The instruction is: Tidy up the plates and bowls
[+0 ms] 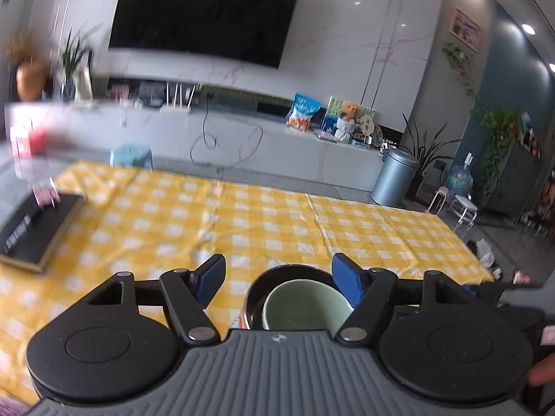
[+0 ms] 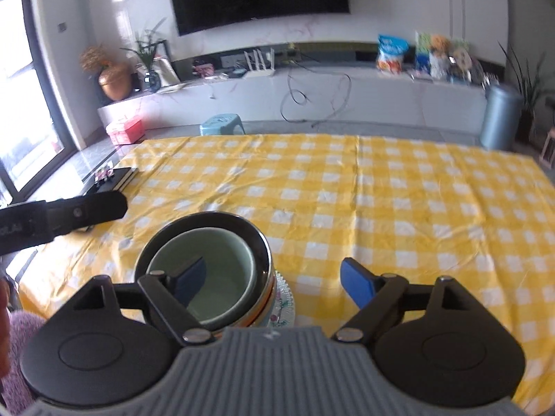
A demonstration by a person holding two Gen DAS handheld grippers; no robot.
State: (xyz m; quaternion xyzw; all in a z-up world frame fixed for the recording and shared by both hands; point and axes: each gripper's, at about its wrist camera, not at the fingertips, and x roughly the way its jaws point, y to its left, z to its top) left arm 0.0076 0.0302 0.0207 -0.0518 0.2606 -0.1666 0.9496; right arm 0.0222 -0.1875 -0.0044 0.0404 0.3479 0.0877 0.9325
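A pale green bowl [image 2: 225, 260] sits nested inside a dark, metal-rimmed bowl [image 2: 215, 217]. Both rest on a stack of plates with a patterned rim [image 2: 285, 306] near the front of the yellow checked tablecloth [image 2: 399, 208]. My right gripper [image 2: 274, 274] hangs open just above the stack. Its left pad [image 2: 190, 282] is over the green bowl's hollow and its right pad [image 2: 357, 284] is off to the side, gripping nothing. In the left wrist view the same green bowl [image 1: 305, 306] and dark bowl [image 1: 274, 275] lie under my open left gripper [image 1: 277, 267], whose pads are clear of them.
A black book-like box [image 1: 38, 228] lies at the table's left edge, also seen as the box [image 2: 116, 178]. The left tool's black arm [image 2: 86, 212] reaches in from the left. Beyond the table stand a blue stool [image 2: 222, 123], a grey bin [image 2: 499, 118] and a TV cabinet [image 2: 381, 97].
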